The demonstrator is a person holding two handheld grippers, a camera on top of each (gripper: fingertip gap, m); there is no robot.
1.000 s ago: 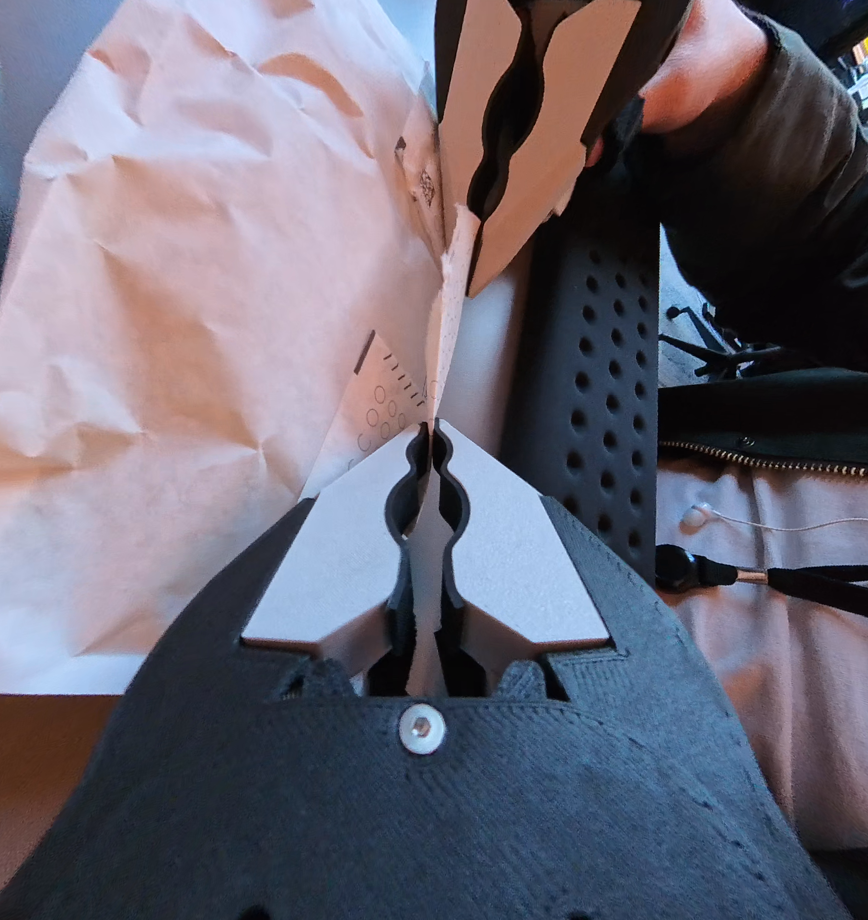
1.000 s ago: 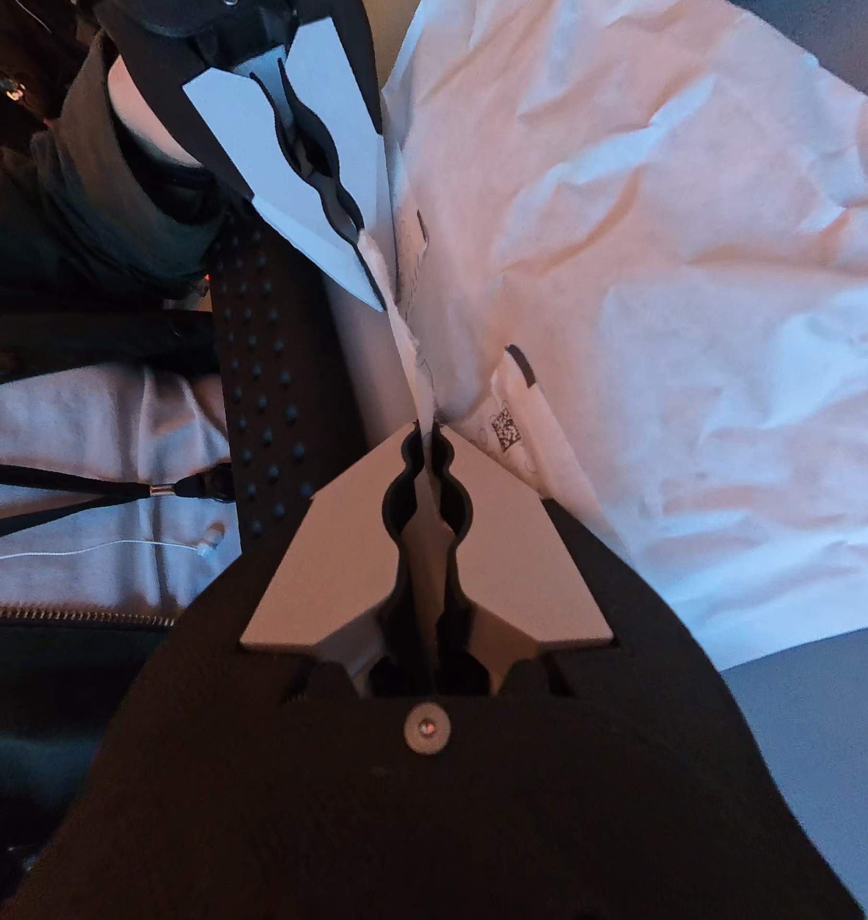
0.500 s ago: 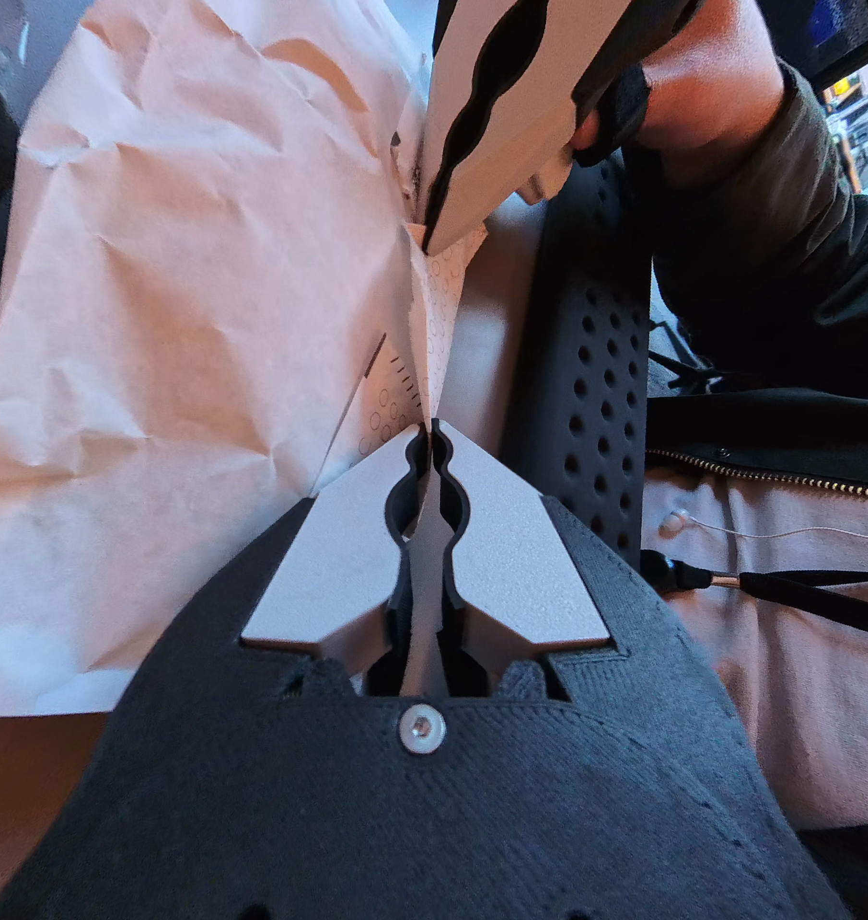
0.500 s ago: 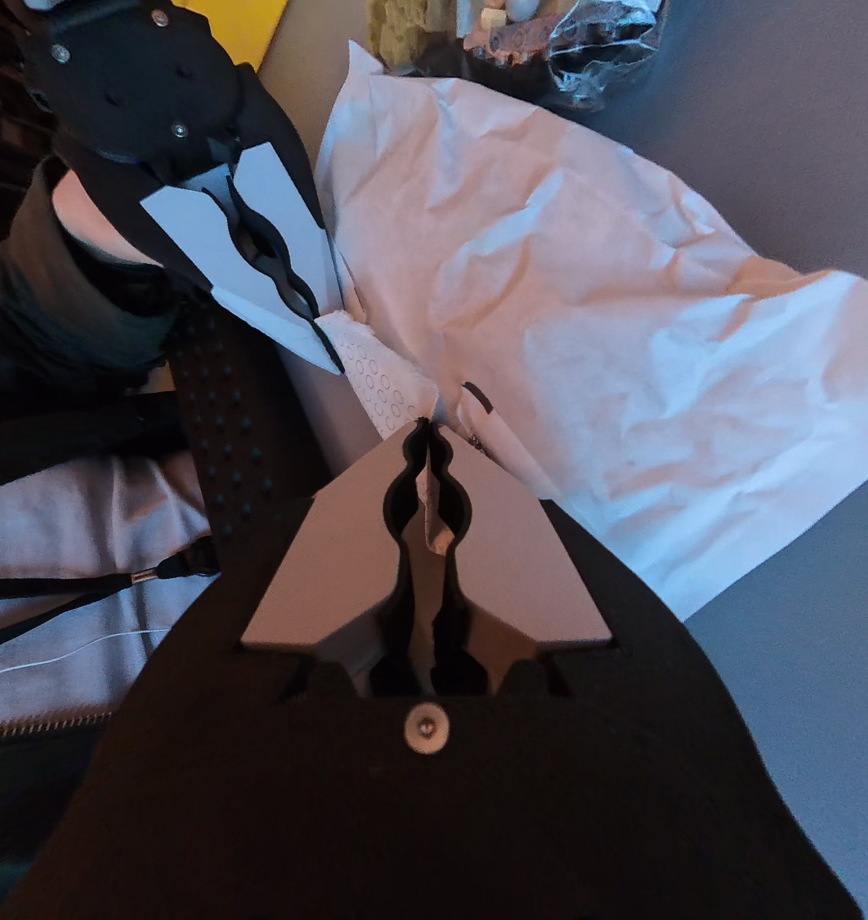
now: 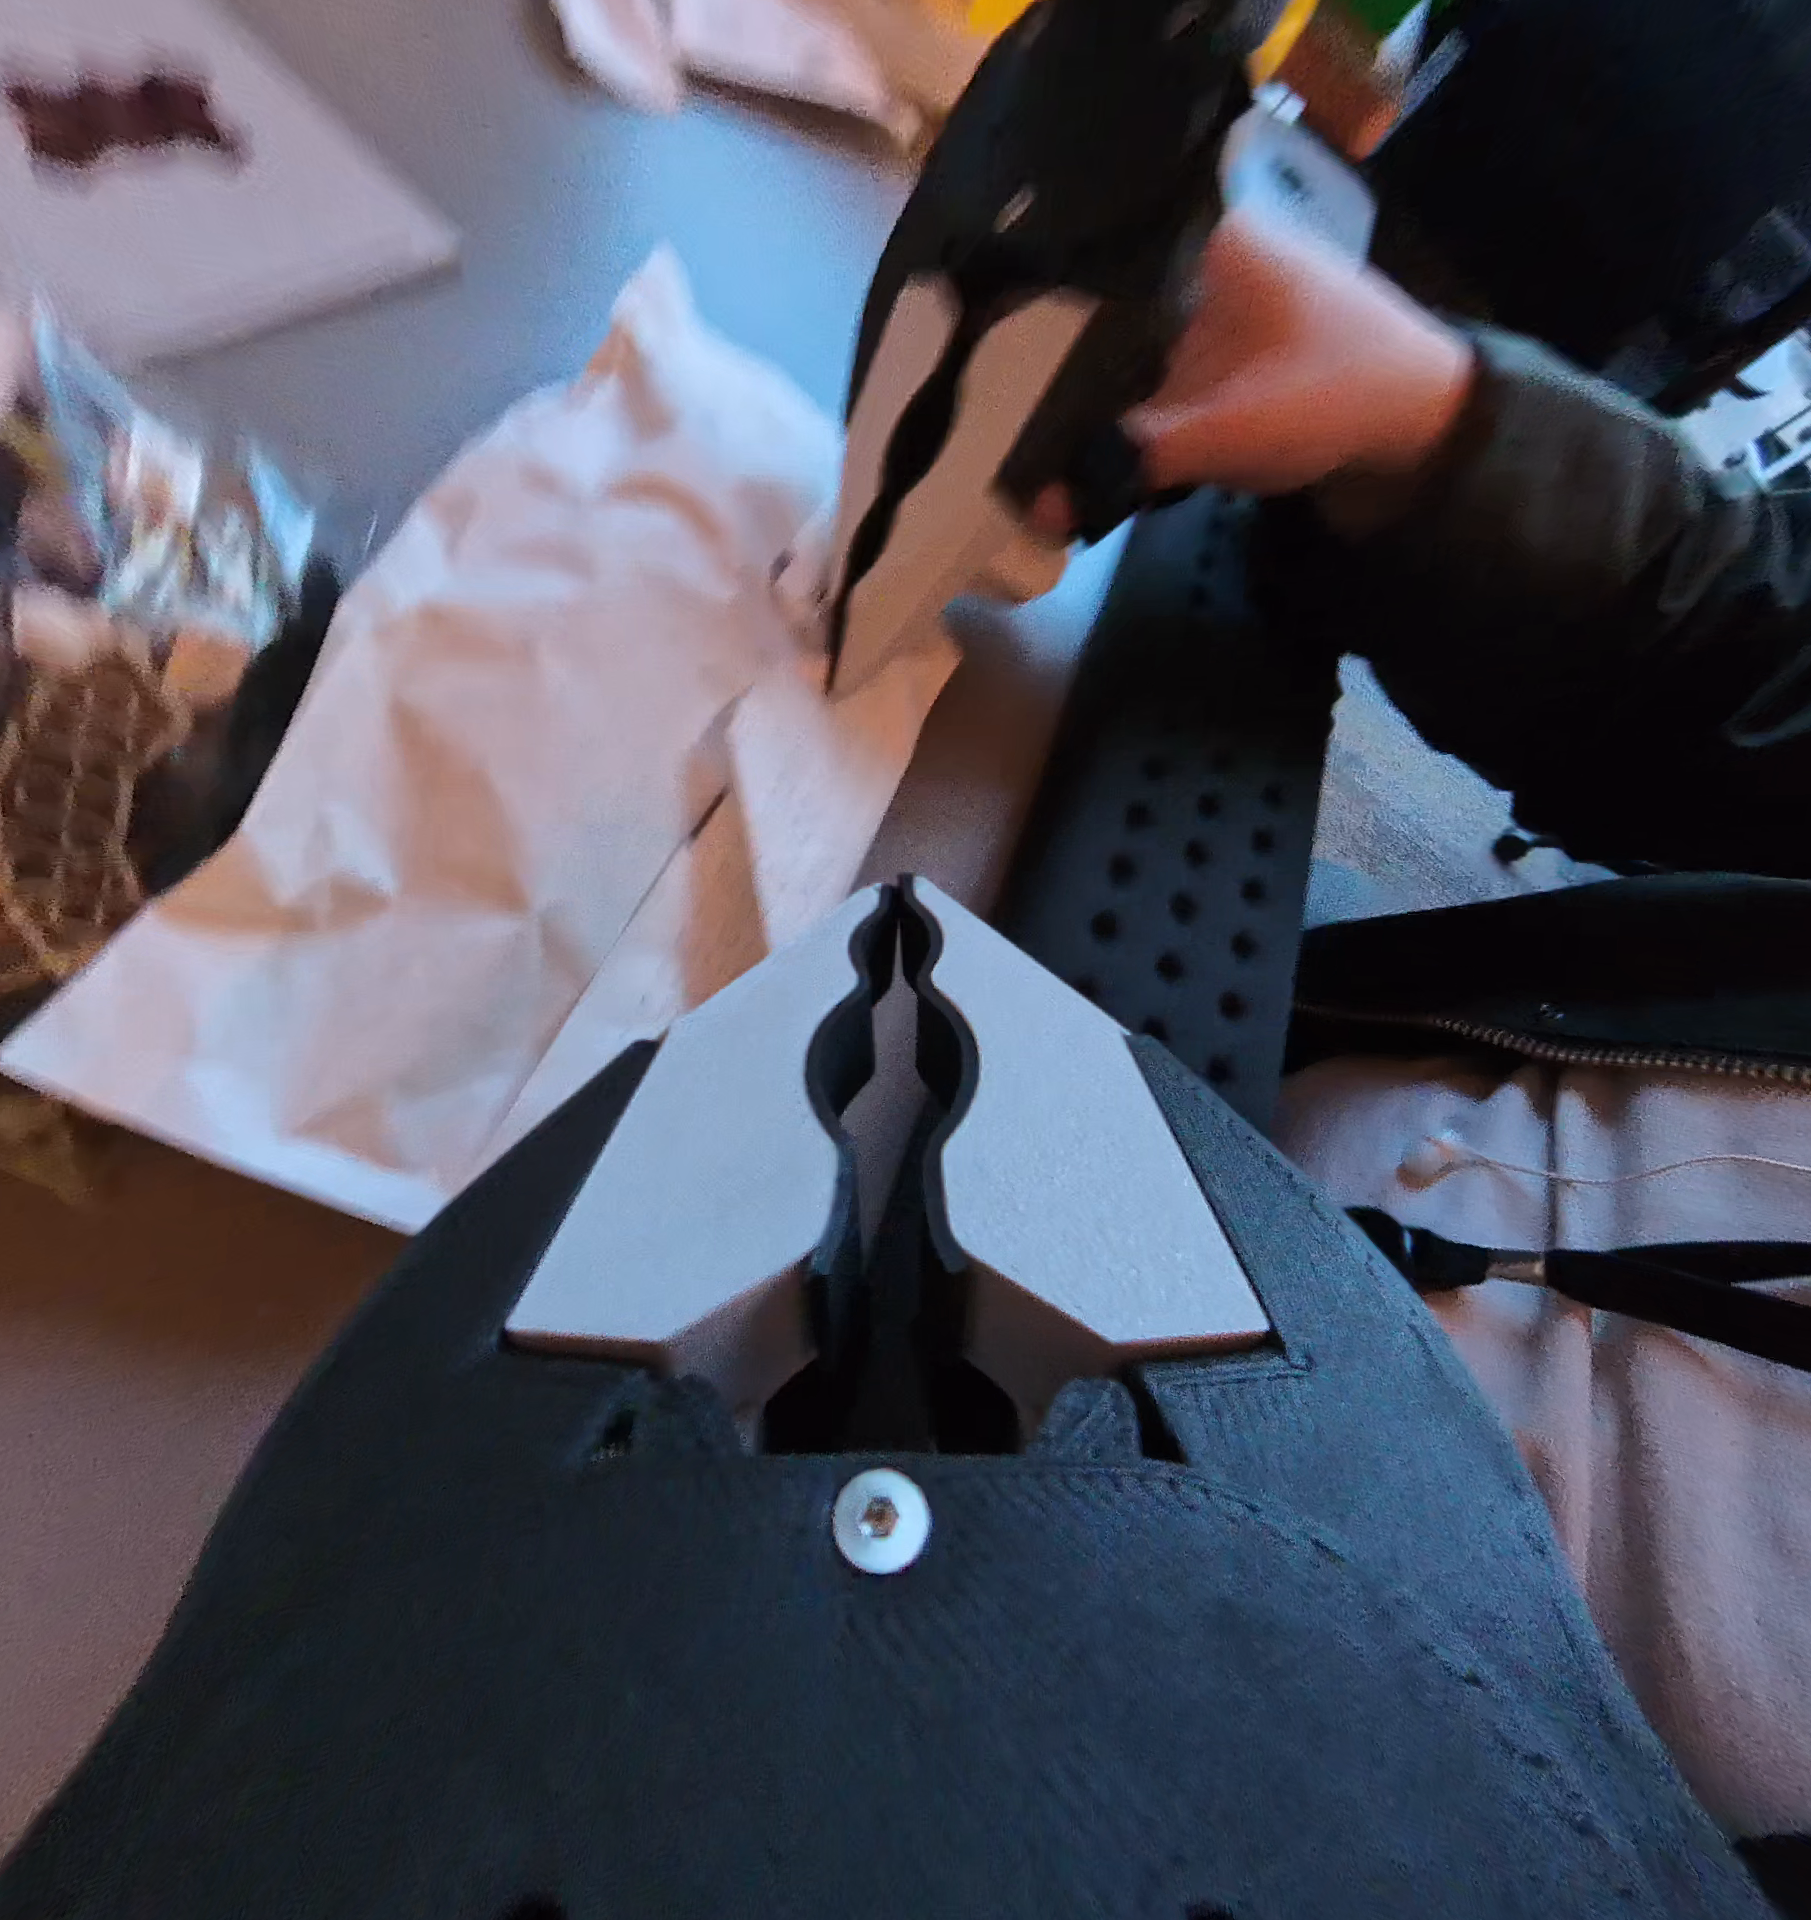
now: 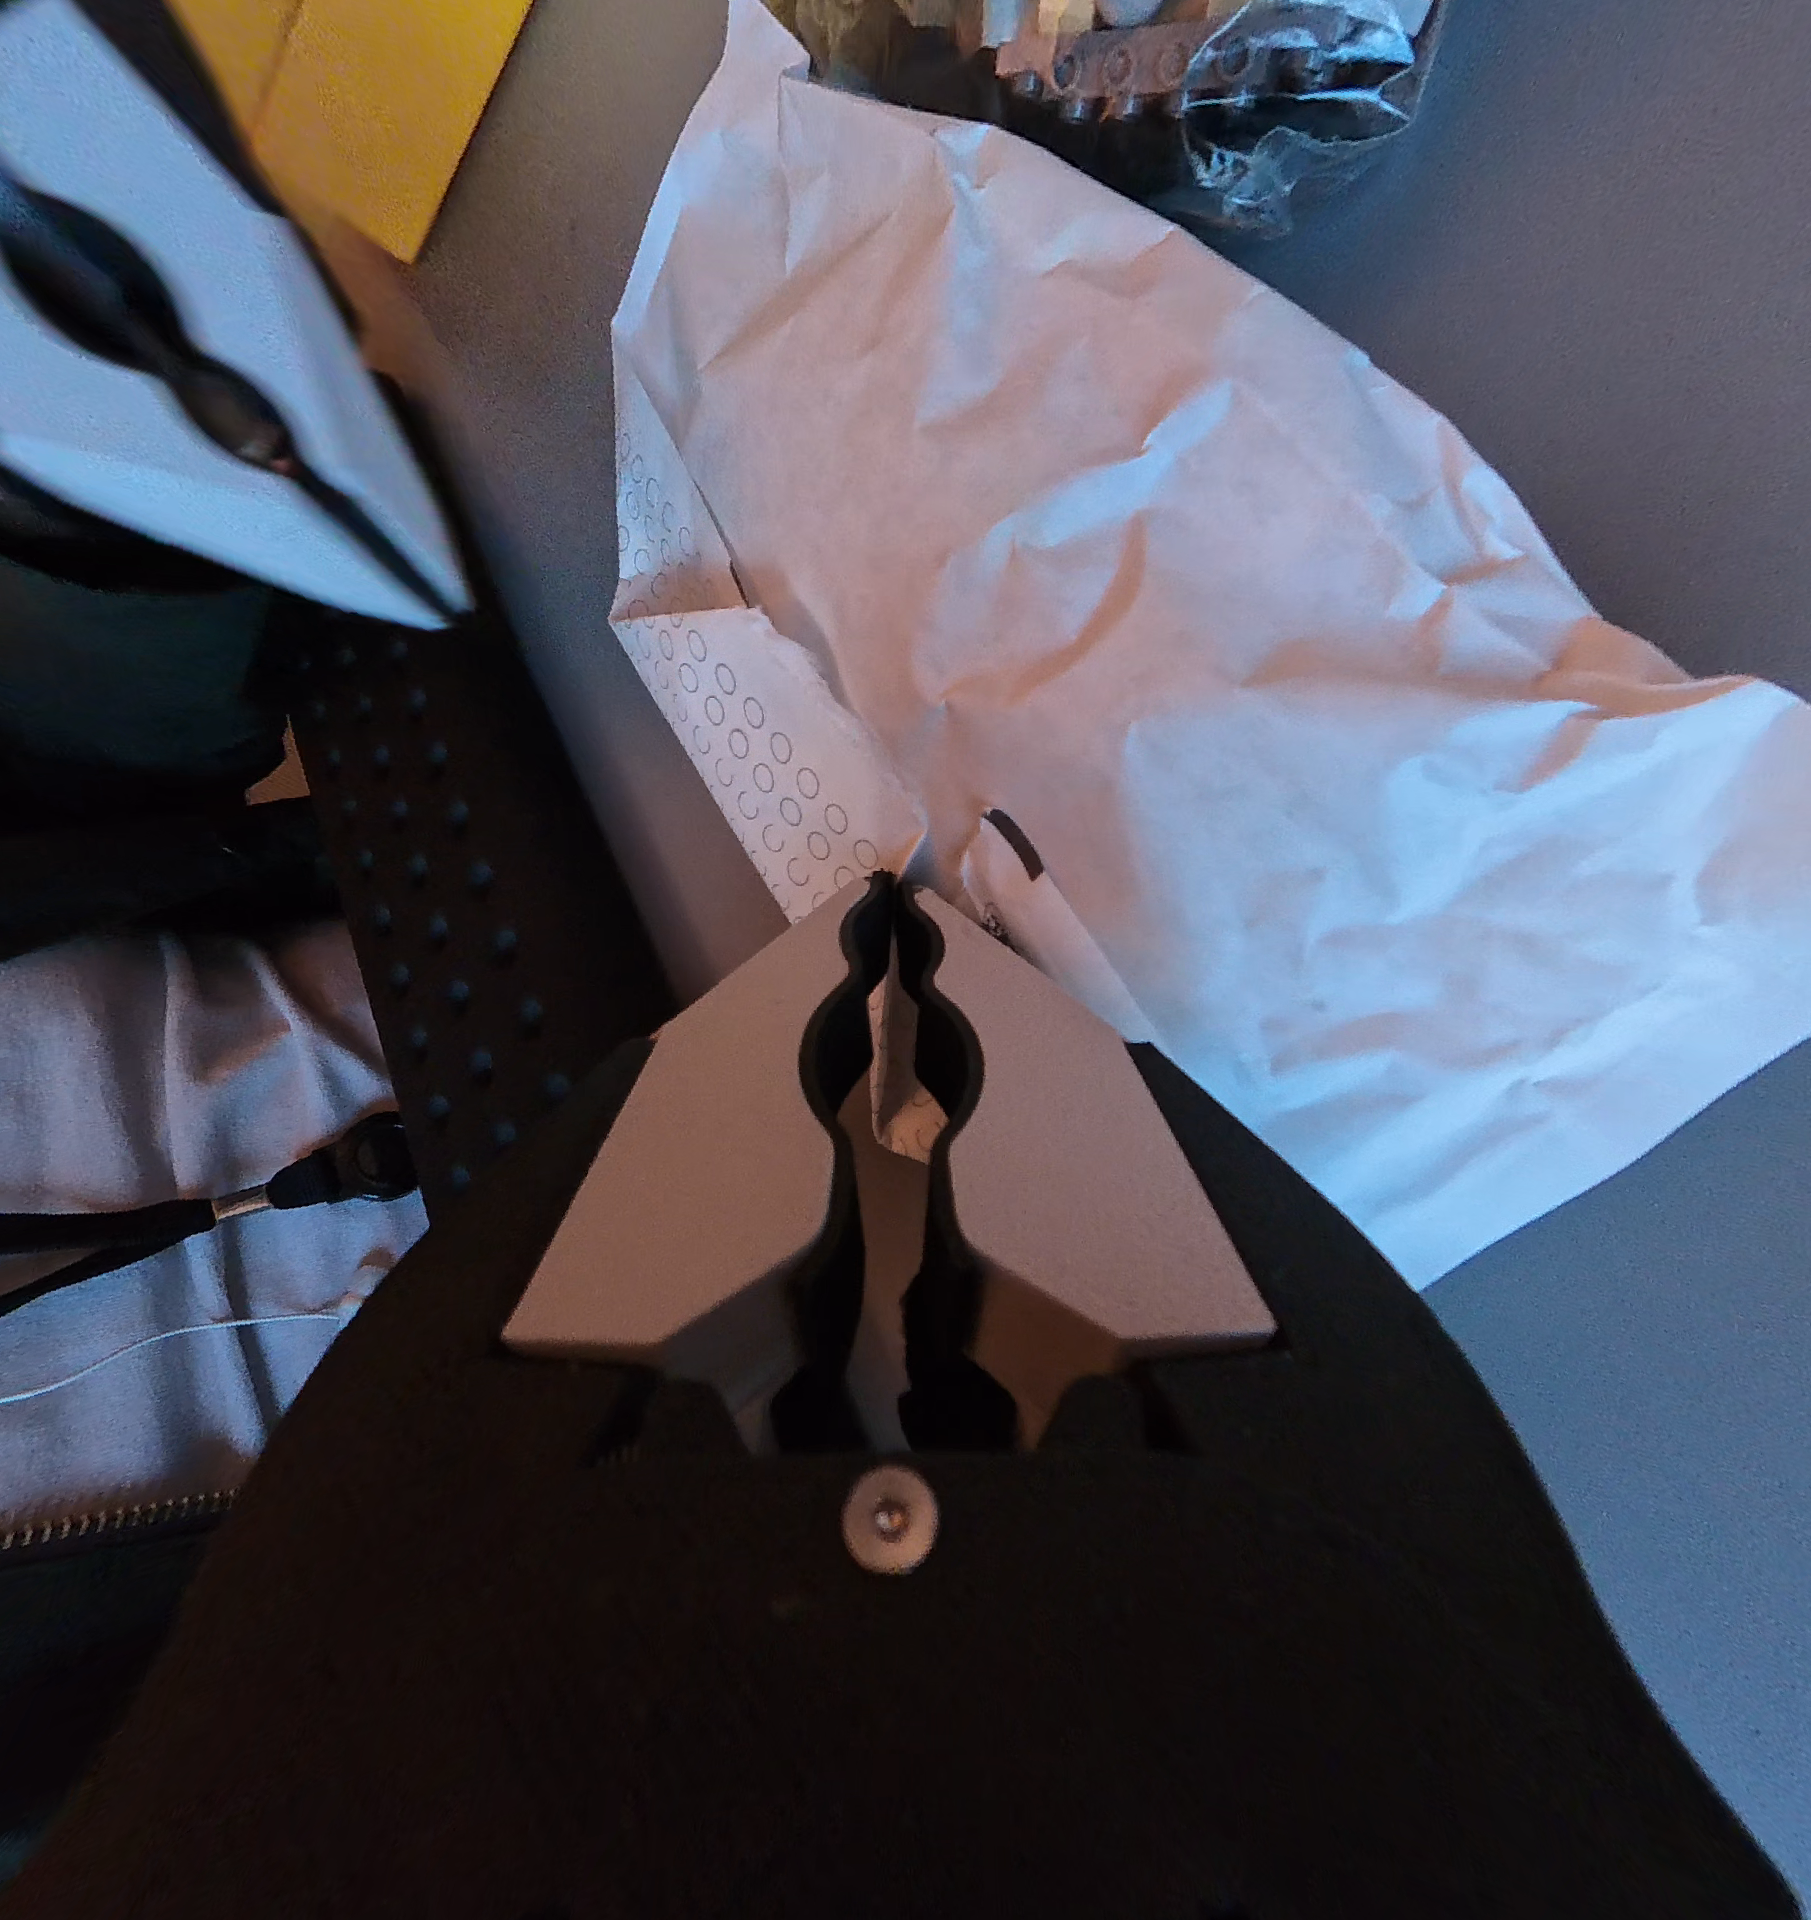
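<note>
- Grey tabletop (image 5: pixel 776 239) fills the blurred left wrist view. The left gripper (image 5: pixel 899 899) has its jaws together at the tips, with nothing plainly between them. A crumpled white paper bag (image 5: pixel 444 810) lies just ahead and to the left, long axis running away leftward. The right gripper (image 5: pixel 859 644), in a hand (image 5: pixel 1285 384), meets the bag's near corner.
- Right wrist view: jaws clamped on the bag's (image 6: pixel 1192 644) circle-printed corner; bag spreads ahead-right. The left gripper (image 6: pixel 444 613) sits apart, upper left, near a yellow sheet (image 6: pixel 361 104) and a clear plastic bag (image 6: pixel 1192 94).
</note>
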